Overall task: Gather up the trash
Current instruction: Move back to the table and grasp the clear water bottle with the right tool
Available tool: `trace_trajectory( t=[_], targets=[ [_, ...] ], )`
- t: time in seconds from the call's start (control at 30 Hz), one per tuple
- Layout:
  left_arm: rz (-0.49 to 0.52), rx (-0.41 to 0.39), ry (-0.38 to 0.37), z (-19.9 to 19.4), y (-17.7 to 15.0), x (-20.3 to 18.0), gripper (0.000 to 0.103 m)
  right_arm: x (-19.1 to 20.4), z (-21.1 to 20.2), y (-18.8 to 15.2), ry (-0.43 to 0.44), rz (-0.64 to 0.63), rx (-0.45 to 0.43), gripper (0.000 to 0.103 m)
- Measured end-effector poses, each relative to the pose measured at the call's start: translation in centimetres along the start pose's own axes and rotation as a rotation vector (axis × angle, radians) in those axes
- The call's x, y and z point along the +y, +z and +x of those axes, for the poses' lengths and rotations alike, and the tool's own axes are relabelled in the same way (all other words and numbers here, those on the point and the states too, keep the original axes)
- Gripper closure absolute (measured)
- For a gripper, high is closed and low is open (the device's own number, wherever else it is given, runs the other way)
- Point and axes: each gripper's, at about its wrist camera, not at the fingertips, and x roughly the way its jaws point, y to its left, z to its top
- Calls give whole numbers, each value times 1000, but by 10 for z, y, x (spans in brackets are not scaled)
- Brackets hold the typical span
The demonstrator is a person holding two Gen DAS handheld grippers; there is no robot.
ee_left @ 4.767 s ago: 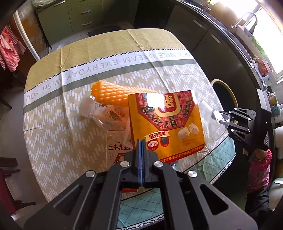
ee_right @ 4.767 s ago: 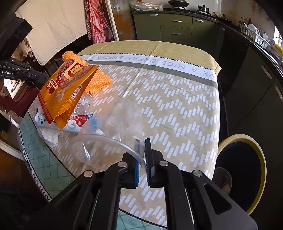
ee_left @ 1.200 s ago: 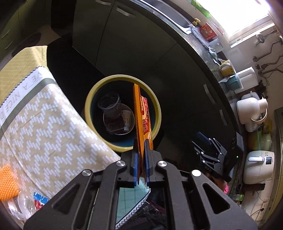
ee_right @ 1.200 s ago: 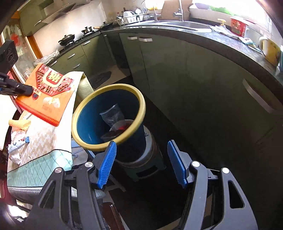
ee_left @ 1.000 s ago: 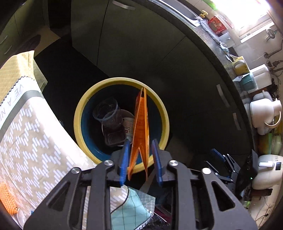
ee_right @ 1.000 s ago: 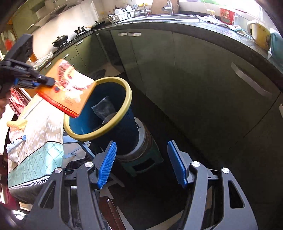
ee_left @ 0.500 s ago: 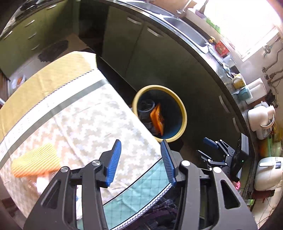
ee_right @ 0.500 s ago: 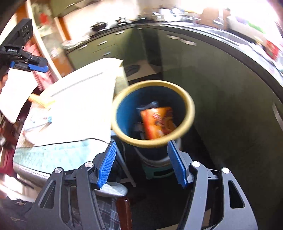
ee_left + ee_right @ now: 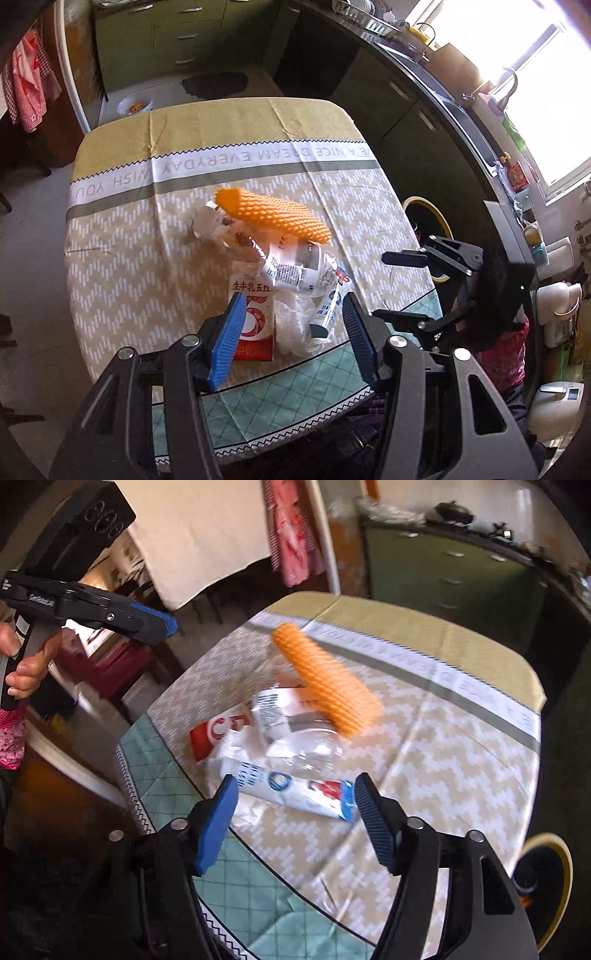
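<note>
Left gripper [image 9: 291,336]: bottom centre of the left view, over the near table edge; jaws apart and opening, nothing between the pads.
Right gripper [image 9: 293,821]: bottom centre of the right view, above the table's near corner; jaws wide and opening, empty; also seen at right of the left view, dark, beside the table edge.
Hand [image 9: 26,664]: far left of the right view, wrapped round the left gripper's handle.
Trash pile: middle of the table [image 9: 122,288], lower centre in both views.
Foam net [image 9: 273,216]: orange, at the pile's far side, lying partly on the clear plastic.
Carton [image 9: 255,325]: red and white, flat, nearest the left gripper.
Tube [image 9: 295,788]: white and blue, at the pile's near edge, just ahead of the right gripper's fingers.
Clear plastic [image 9: 306,747]: crumpled, between net and tube.
Bin [image 9: 424,218]: yellow-rimmed, on the floor beyond the table's right edge.
</note>
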Motion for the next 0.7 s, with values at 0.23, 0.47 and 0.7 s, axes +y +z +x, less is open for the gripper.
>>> trace_trajectory(
  t=[0.23,0.47,0.7],
  targets=[
    [-46,2,-16,-2,-17,34,51,15,67,47,-93,-132,150,28],
    [-62,17,-40,6,-18,49,51,26,101,50,-229,-242,220,28],
    [-49,35,-51,14,-16,46,49,4,116,57,-196,-204,278,32]
  ],
)
